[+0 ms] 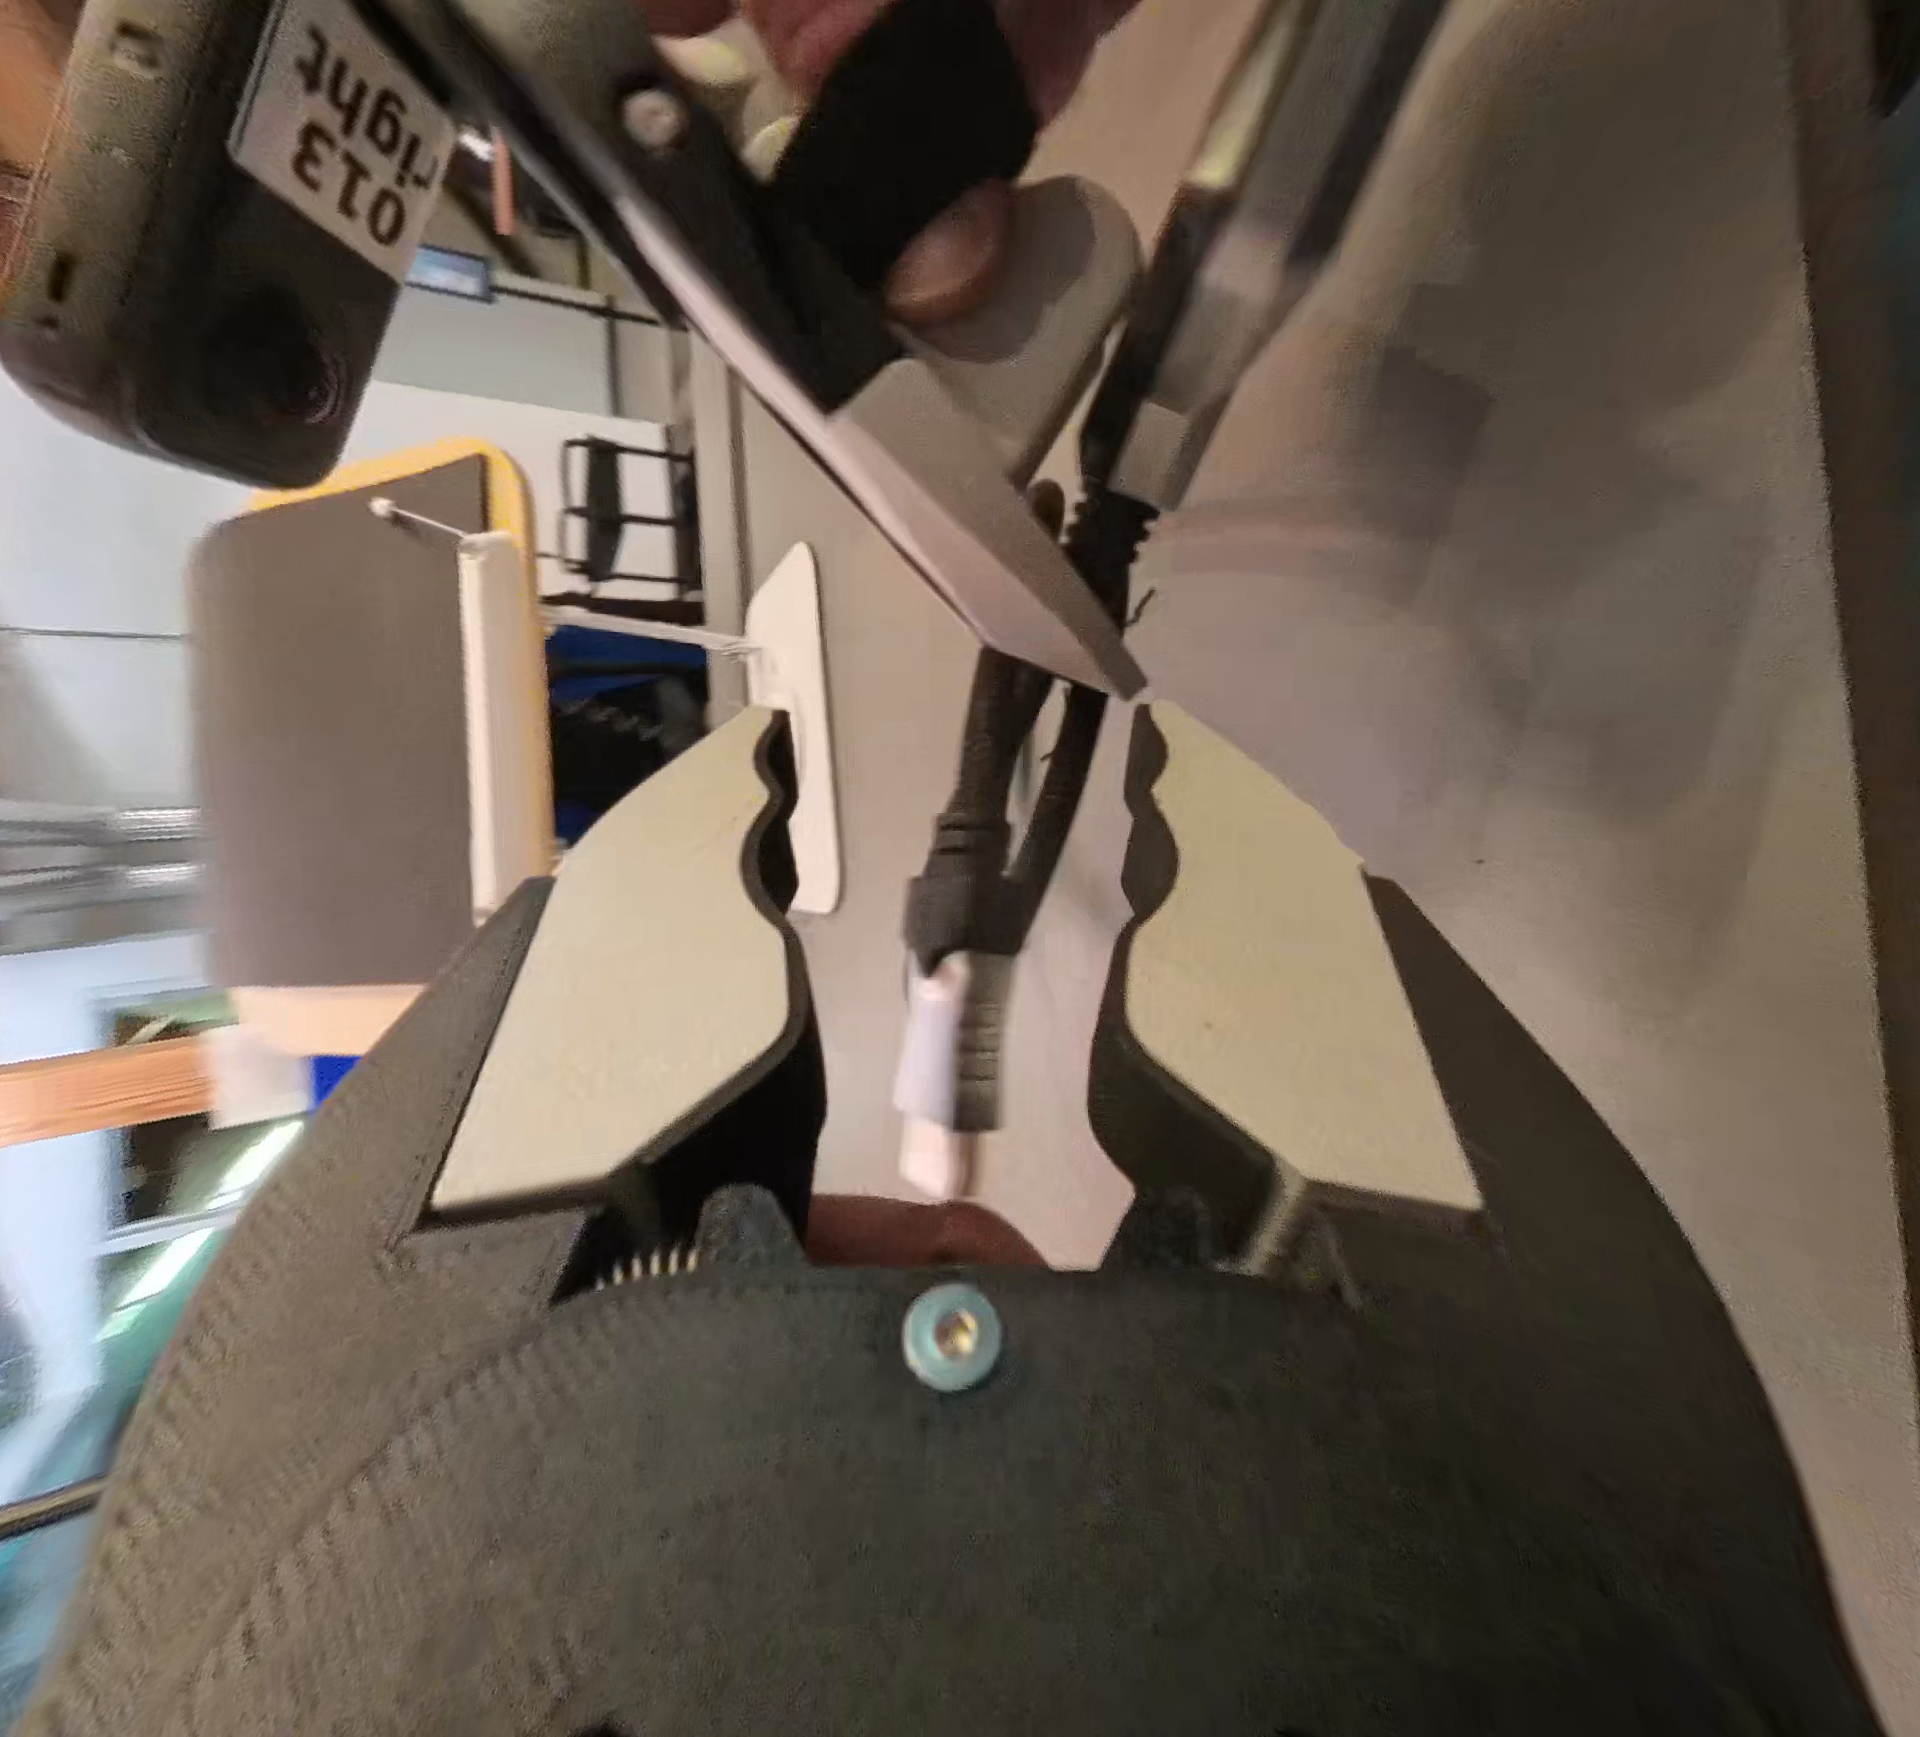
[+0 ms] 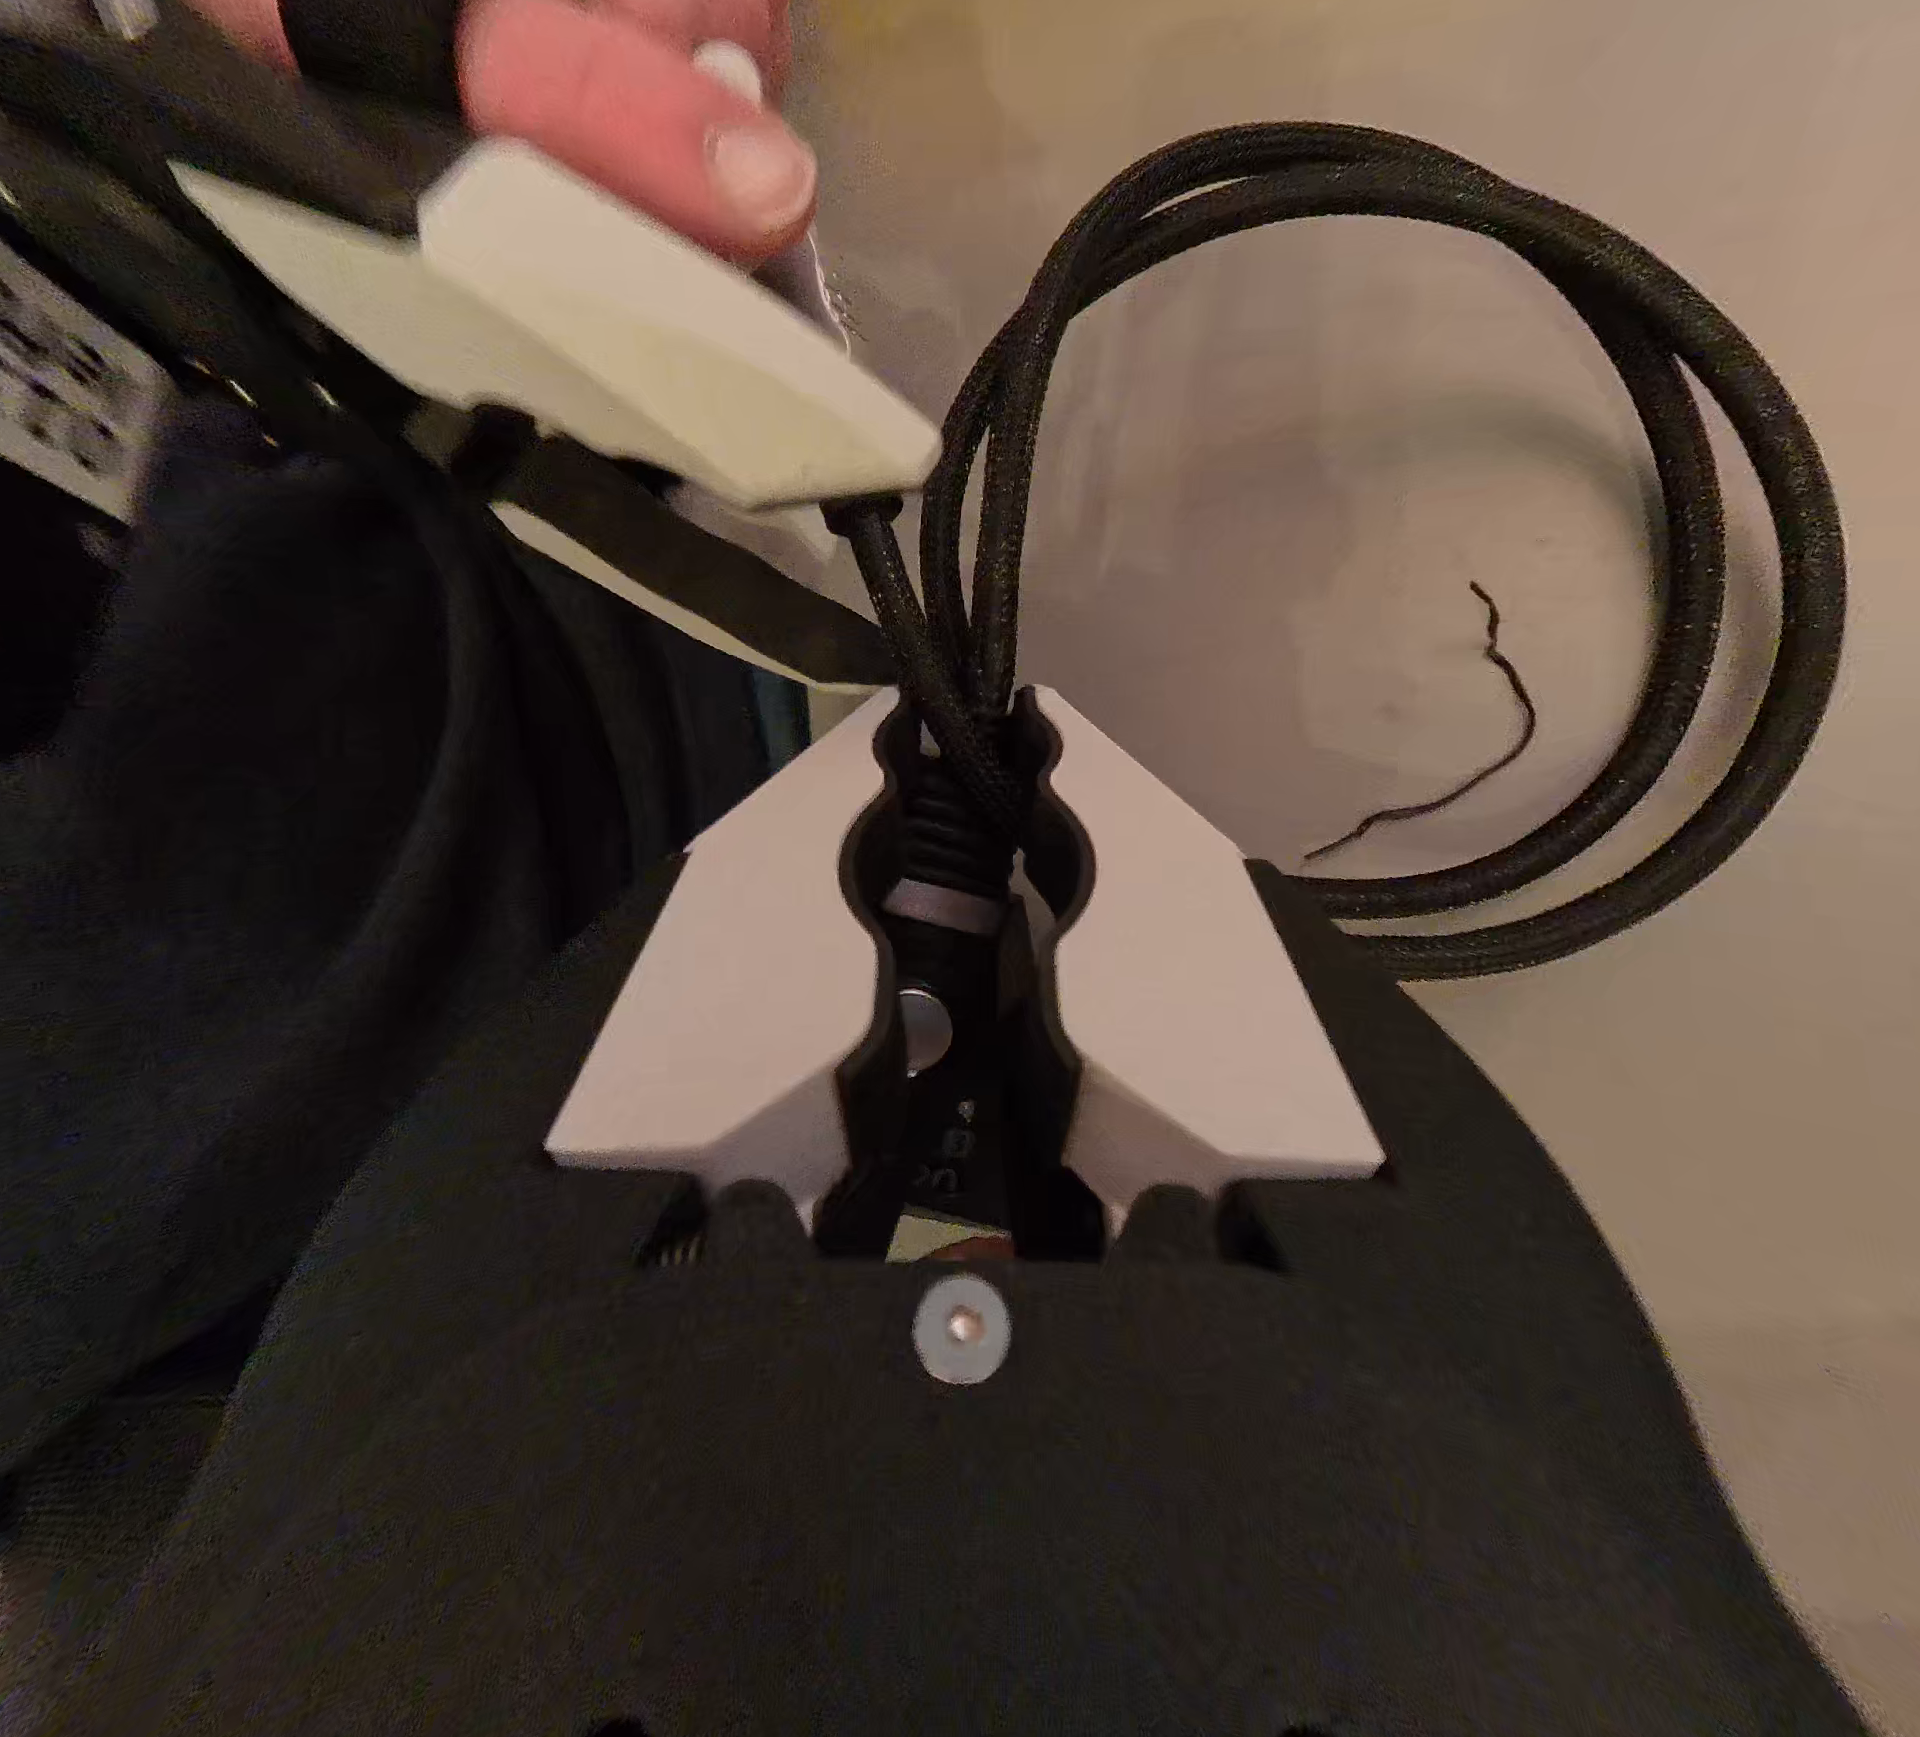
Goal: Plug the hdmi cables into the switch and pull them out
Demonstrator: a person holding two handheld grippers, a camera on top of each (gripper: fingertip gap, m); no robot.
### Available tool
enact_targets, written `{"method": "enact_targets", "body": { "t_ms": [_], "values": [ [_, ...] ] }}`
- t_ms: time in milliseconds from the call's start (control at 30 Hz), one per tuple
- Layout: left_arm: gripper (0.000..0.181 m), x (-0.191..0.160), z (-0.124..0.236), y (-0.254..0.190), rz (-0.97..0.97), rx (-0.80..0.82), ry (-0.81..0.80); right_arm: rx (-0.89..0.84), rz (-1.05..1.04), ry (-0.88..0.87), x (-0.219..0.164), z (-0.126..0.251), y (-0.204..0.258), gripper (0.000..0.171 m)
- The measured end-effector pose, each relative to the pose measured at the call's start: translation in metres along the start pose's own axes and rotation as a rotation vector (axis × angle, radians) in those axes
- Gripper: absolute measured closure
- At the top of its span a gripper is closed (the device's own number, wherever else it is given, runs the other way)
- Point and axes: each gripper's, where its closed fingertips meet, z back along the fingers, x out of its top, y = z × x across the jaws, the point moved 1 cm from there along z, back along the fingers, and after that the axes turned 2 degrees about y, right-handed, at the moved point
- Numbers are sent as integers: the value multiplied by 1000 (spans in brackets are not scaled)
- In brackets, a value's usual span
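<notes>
— Two tongs, what's each doing?
— My right gripper (image 2: 961, 731) pinches the switch (image 2: 940, 1012), cables (image 2: 1558, 856) looping on the table (image 2: 1455, 129). My left gripper (image 1: 961, 731) is spread around an HDMI plug (image 1: 951, 991).

- The left wrist view looks forward between its own fingers (image 1: 769, 866), rolled sideways, very near the bench (image 1: 1558, 752).
- The right wrist view looks down along its own fingers (image 2: 1132, 908), close over the bench (image 2: 1351, 337).
- Both share the braided cables (image 1: 1049, 783) (image 2: 1558, 253) just beyond the fingers, and each shows the other gripper.
</notes>
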Motion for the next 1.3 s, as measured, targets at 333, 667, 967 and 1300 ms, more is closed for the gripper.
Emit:
{"method": "enact_targets", "body": {
  "t_ms": [333,667,967,1300],
  "values": [
    [154,-24,-20,9,-277,264,162,115,-47,58,6,0,15,154],
    [162,-30,-22,13,-223,152,176,-79,101,117,17,7,5,153],
    [162,-25,-27,25,-137,38,271,-451,244,250,14,21,-9,128],
    [163,-8,-26,28,-93,-11,266,-569,425,292,11,21,-16,163]
  ]
}}
